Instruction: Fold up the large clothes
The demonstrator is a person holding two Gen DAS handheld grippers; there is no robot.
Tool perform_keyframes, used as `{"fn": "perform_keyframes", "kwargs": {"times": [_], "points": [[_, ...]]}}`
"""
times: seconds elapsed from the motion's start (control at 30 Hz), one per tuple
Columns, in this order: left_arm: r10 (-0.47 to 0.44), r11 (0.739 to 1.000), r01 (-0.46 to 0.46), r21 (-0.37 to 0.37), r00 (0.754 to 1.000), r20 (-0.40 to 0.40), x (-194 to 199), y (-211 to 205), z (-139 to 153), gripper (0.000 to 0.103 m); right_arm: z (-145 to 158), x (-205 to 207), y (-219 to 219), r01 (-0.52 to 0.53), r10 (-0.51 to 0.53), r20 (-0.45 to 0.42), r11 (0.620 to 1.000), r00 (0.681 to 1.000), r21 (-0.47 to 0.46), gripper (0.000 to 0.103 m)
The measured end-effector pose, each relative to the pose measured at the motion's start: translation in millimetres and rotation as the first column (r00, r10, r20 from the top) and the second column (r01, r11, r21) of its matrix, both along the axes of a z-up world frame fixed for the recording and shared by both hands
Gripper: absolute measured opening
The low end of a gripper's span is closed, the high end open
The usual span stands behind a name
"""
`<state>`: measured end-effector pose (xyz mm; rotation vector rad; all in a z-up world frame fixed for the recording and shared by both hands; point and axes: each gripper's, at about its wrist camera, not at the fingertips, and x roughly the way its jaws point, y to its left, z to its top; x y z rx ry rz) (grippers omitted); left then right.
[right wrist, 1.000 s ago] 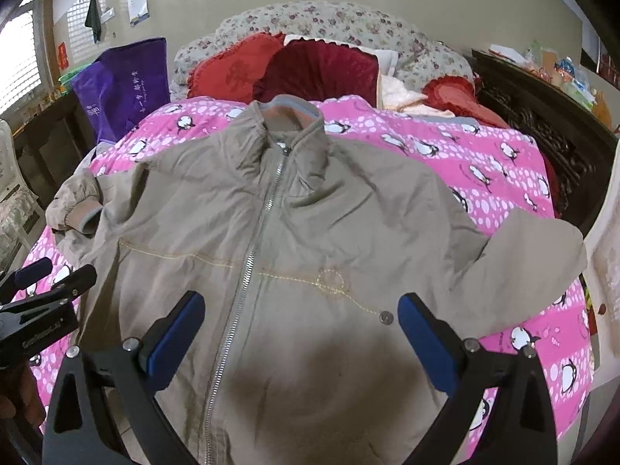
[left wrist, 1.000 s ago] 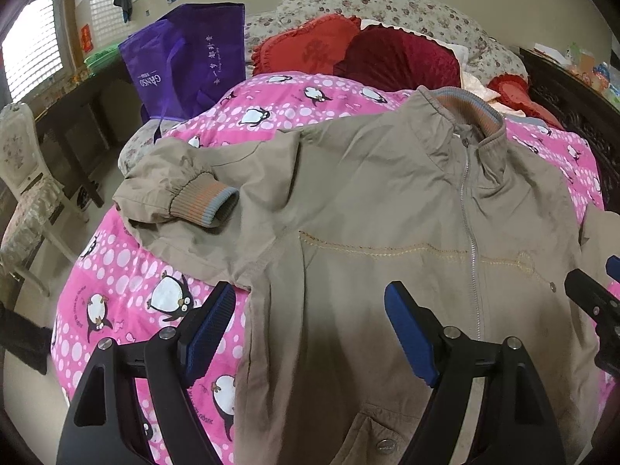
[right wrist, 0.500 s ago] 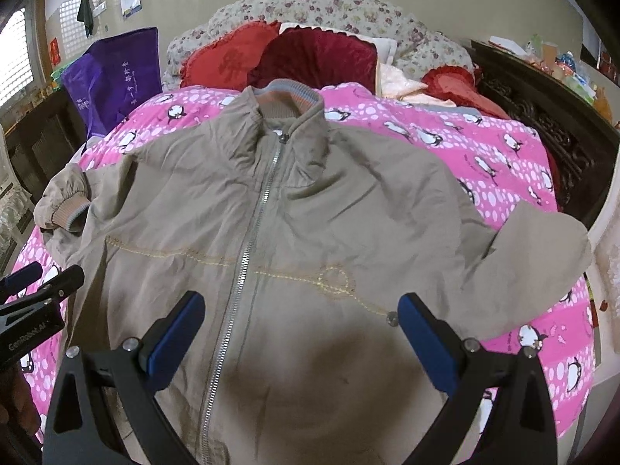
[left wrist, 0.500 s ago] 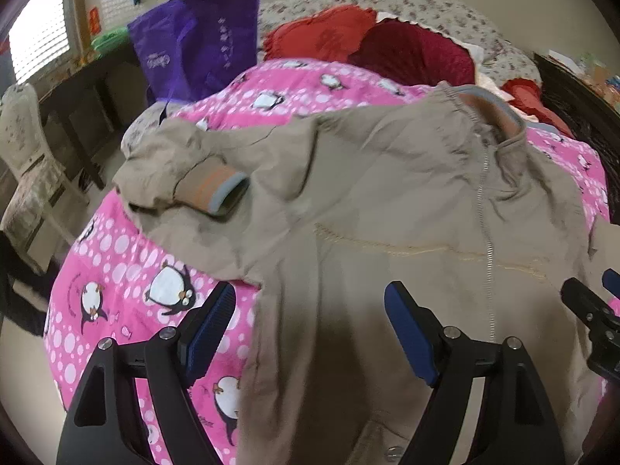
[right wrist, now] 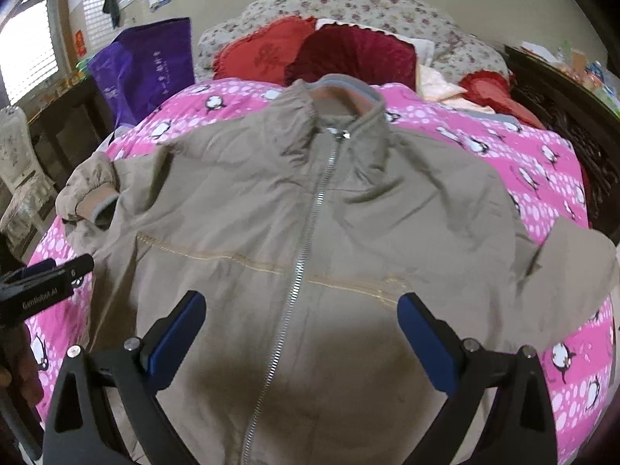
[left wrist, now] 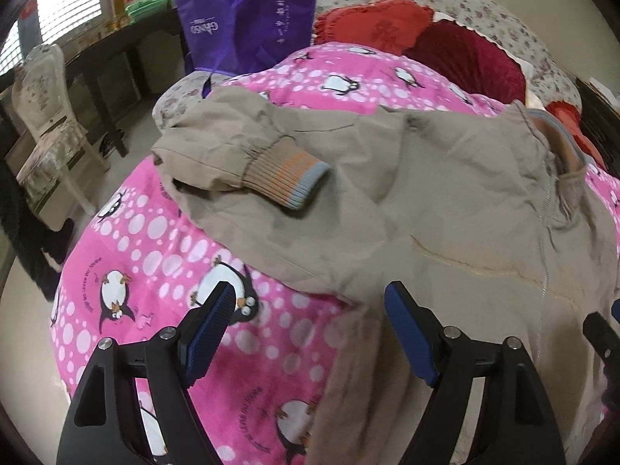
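I see the tan jacket (right wrist: 310,240) spread front-up on the pink penguin quilt (left wrist: 155,240) of the bed, filling the middle of the right wrist frame. Its zipper (right wrist: 310,228) is closed and runs up the centre to the collar (right wrist: 341,93), which lies toward the top of the frame, just below the red pillows (right wrist: 321,58).

My right gripper (right wrist: 301,333) hangs over the lower front of the jacket, jaws spread wide with nothing between them; the zipper passes through the gap. At the right edge of that frame one sleeve (right wrist: 573,267) reaches out over the side of the quilt.

In the left wrist frame, my left gripper (left wrist: 310,329) is at the bottom, jaws likewise released and empty. Its left finger sits over bare quilt, its right finger over the jacket's edge. Above it, in the middle of the frame, the other sleeve is bent back on itself, and its ribbed cuff (left wrist: 290,178) with orange and grey bands lies on the tan cloth. I cannot tell whether either gripper touches the fabric.

A purple bag (left wrist: 248,19) stands at the upper left of the left wrist frame, beside the bed, with a pale chair (left wrist: 42,116) at the left edge. The tip of the left gripper shows at the left edge of the right wrist frame.
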<state>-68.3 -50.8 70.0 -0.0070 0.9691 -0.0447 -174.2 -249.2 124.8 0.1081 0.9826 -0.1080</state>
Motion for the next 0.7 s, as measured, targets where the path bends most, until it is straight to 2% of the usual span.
{"fn": "perform_keyframes", "kwargs": {"times": [0.5,0.7], "points": [[0.036,0.999,-0.036,-0.007,0.999,-0.002,21,12,4,0.07,-9,0,3,-0.009,0.01,-0.024,0.999,1.0,0.039,0.1],[0.068,0.997,-0.069,-0.043,0.997,-0.028,35,30,2,0.07,-13,-1,2,-0.016,0.018,-0.035,0.998,0.999,0.06,0.1]]}}
